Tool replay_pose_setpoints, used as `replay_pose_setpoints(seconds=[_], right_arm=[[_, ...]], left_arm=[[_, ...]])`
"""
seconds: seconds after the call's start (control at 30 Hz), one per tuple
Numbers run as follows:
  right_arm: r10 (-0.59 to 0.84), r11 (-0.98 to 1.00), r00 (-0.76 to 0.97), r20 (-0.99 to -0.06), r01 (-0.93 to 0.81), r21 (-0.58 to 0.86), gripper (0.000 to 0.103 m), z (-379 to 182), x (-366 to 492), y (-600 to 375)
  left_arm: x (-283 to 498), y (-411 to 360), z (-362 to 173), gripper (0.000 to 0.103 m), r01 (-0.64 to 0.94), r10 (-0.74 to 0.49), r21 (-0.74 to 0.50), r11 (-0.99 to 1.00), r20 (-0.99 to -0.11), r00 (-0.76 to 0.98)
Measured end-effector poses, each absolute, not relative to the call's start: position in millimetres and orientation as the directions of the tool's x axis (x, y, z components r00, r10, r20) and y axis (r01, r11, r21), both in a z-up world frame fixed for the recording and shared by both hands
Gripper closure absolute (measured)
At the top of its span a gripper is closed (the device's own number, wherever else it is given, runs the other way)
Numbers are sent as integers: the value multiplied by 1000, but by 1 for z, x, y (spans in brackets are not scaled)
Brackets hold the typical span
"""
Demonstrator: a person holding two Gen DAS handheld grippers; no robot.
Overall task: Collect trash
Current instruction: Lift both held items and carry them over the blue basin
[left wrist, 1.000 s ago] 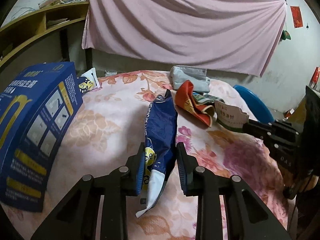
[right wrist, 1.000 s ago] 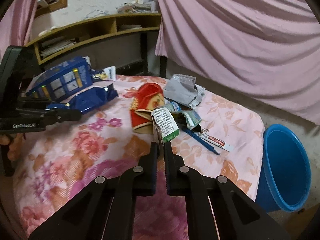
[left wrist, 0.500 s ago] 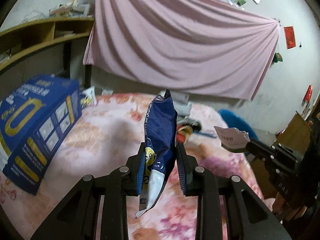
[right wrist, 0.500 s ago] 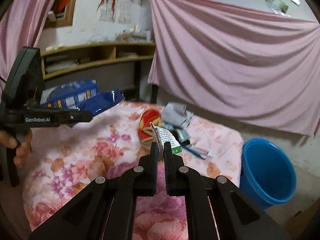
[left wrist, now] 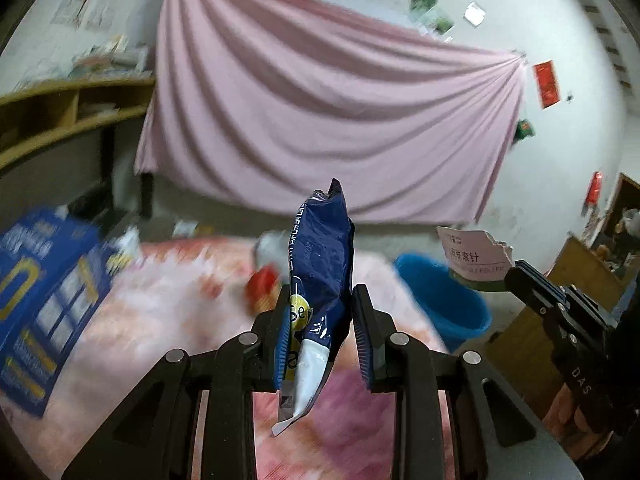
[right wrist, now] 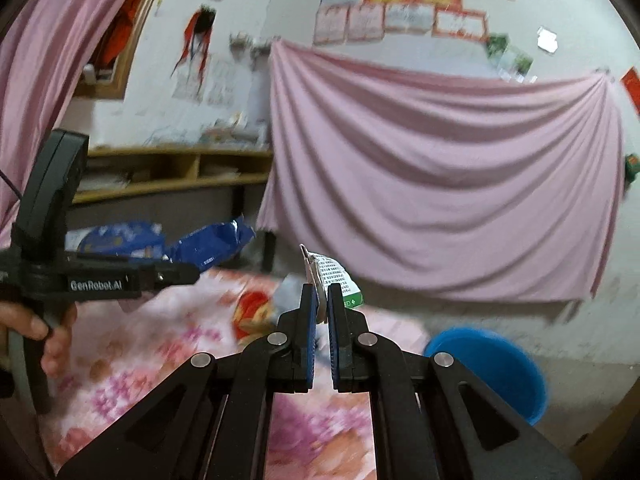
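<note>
A crumpled blue snack bag is being pinched upright by the left gripper, clear above the floral bedspread. A torn white-and-green paper packet is being clamped by the right gripper, its pads pressed almost together. A blue bucket is being shown on the floor, right of the bed. More litter, blurred, is being left on the far bedspread.

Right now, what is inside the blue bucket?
Nothing shows inside the blue bucket; only its blue inner wall is visible. Its bottom is hidden by the near rim and motion blur, so its contents stay unconfirmed.
</note>
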State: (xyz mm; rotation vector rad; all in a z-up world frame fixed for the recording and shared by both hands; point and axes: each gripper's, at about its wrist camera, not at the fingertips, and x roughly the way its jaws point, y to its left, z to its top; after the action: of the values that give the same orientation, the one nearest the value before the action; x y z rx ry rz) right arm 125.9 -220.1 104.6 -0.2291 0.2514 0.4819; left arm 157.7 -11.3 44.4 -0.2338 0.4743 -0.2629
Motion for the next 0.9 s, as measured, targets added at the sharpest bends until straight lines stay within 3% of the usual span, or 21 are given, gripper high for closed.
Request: replay_pose_setpoints(seconds=[0.27, 0.5, 0.7, 0.9], right_arm=[[346, 923, 938, 4, -340, -178, 99, 164, 127, -254], [246, 959, 958, 147, -218, -183, 99, 181, 144, -289], [182, 977, 969, 165, -159, -145, 99, 174, 164, -322], [129, 990, 988, 90, -124, -66, 99, 147, 187, -357]], left_arm=[[171, -65, 104, 79, 347, -385, -231, 909, -149, 911], [188, -121, 134, 79, 445, -447, -124, 887, 12, 894], [217, -165, 129, 79, 492, -491, -87, 866, 33, 870], [260, -209, 111, 79, 507, -517, -116, 854, -88, 851]])
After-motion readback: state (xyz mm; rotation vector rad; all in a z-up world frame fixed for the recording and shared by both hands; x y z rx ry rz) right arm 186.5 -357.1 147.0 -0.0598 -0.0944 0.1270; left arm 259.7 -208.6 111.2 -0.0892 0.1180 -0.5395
